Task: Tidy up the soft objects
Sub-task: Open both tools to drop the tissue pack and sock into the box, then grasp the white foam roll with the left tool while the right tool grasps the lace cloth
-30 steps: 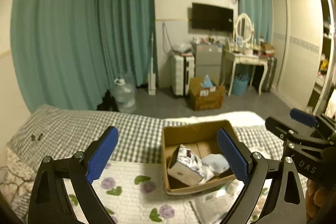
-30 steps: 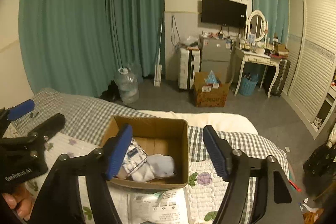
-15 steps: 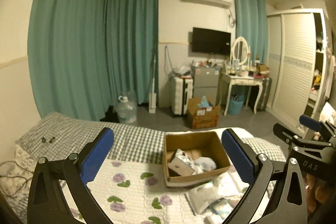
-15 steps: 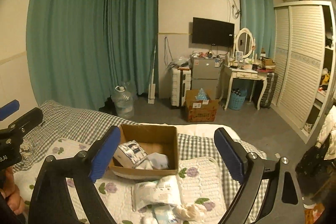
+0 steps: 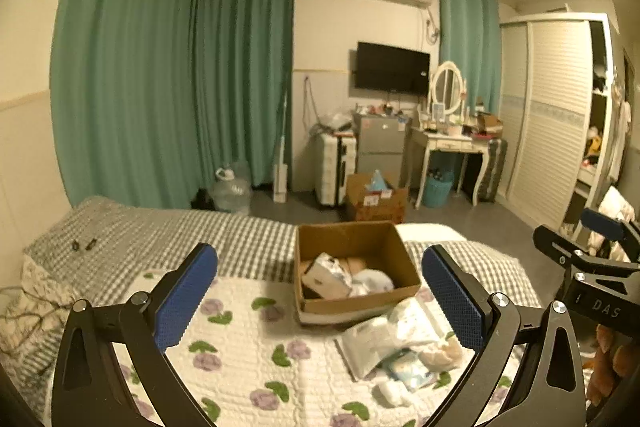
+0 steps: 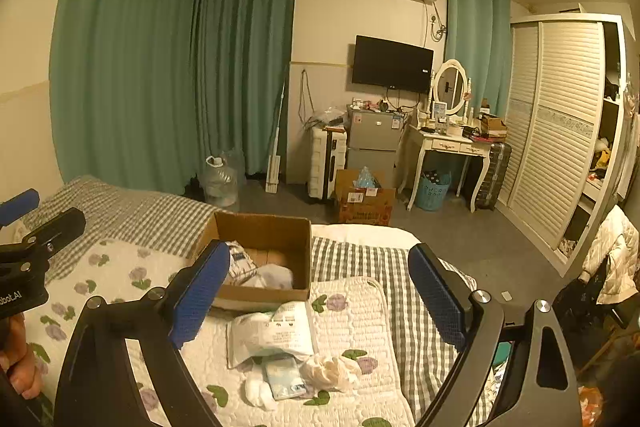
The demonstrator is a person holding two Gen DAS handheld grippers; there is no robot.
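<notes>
Both held level above the bed [image 5: 248, 347] — left gripper [image 5: 320, 301] and right gripper [image 6: 318, 293] spread wide, empty — facing the cardboard box [image 5: 384, 251].

Cardboard box [image 6: 276, 291] — part-filled; soft packs [image 6: 276, 335] heaped just beside it.

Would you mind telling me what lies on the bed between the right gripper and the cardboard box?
In the right wrist view, a white plastic packet lies between the right gripper and the cardboard box.
</notes>
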